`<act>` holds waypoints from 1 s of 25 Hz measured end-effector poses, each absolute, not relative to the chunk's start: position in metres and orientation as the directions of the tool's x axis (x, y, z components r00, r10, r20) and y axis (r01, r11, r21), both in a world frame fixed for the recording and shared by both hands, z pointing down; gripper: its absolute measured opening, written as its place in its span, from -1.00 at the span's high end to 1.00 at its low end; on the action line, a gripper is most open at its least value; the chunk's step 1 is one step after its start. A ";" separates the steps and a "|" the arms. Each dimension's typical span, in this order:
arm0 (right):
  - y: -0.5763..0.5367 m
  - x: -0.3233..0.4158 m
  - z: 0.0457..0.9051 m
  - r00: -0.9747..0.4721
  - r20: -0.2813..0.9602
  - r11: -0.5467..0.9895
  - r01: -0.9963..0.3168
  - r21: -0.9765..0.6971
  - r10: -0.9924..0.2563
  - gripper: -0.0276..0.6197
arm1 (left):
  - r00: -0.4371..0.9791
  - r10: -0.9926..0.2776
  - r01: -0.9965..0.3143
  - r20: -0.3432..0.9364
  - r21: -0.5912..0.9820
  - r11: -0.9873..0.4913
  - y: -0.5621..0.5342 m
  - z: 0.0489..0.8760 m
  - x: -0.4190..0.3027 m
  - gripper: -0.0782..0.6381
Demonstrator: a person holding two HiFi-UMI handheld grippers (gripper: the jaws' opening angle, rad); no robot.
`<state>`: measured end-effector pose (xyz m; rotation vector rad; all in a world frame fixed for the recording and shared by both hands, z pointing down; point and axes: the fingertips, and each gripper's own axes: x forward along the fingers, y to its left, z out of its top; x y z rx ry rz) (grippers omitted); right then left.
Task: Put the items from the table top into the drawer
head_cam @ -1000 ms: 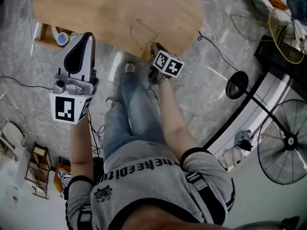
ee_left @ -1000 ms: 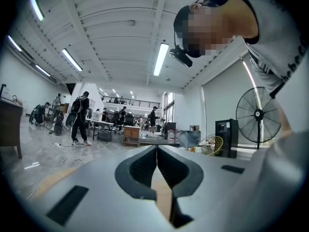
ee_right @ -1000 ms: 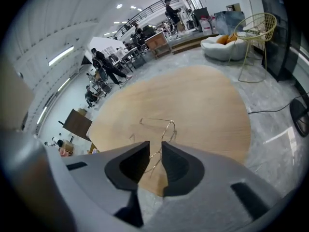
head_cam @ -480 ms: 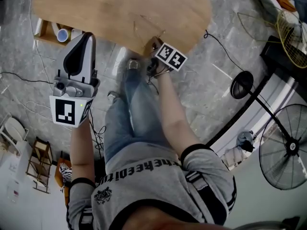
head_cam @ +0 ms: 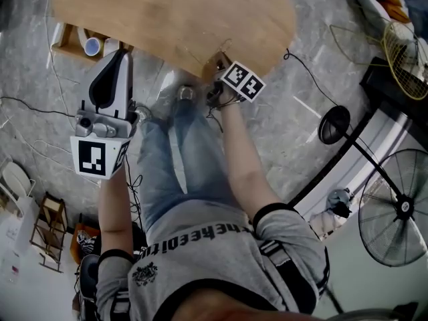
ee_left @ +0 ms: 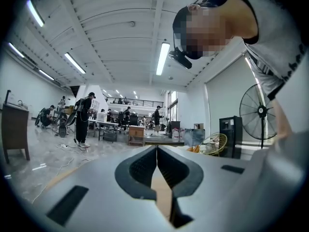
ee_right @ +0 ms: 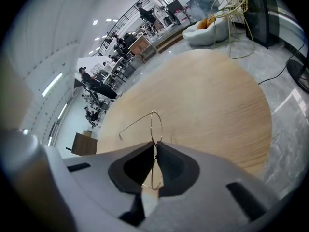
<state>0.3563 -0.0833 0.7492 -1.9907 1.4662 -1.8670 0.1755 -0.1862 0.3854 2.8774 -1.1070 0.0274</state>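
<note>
A thin wire pair of glasses [ee_right: 153, 122] is clamped between the pads of my right gripper [ee_right: 156, 151], which is shut on the frame. One lens ring and a temple stick out over the round wooden table [ee_right: 207, 91]. In the head view my right gripper [head_cam: 219, 65] is at the near edge of the table [head_cam: 167, 12], and the glasses show only as a faint wire. My left gripper [head_cam: 118, 57] is held off the table's left side, shut with nothing in it [ee_left: 157, 161]. An open wooden drawer [head_cam: 67, 48] pokes out under the table's left edge.
A blue-rimmed round cup [head_cam: 91, 46] lies in the drawer. Cables run over the marble floor [head_cam: 40, 105]. A standing fan [head_cam: 401, 206] and a black lamp base [head_cam: 332, 121] stand to the right, and a wire chair [head_cam: 404, 42] at the upper right.
My right gripper has edged slightly toward the table's near edge, still holding the glasses. The left gripper has hardly moved. The person's legs have shifted.
</note>
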 end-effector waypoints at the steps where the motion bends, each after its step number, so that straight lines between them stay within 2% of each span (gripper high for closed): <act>1: -0.085 0.354 0.742 -0.177 0.741 -0.541 -0.578 -0.611 -0.648 0.86 | 0.739 -0.673 -0.674 0.033 0.046 -0.737 -0.185 0.382 0.173 0.75; 10: -0.113 0.296 0.686 -0.238 0.649 -0.418 -0.597 -0.685 -0.723 0.86 | 0.692 -0.722 -0.722 -0.012 0.031 -0.692 -0.176 0.355 0.119 0.75; 25: -0.153 0.133 0.662 -0.306 0.619 -0.326 -0.640 -0.696 -0.723 0.86 | 0.592 -0.805 -0.804 -0.024 0.039 -0.593 -0.179 0.353 -0.056 0.75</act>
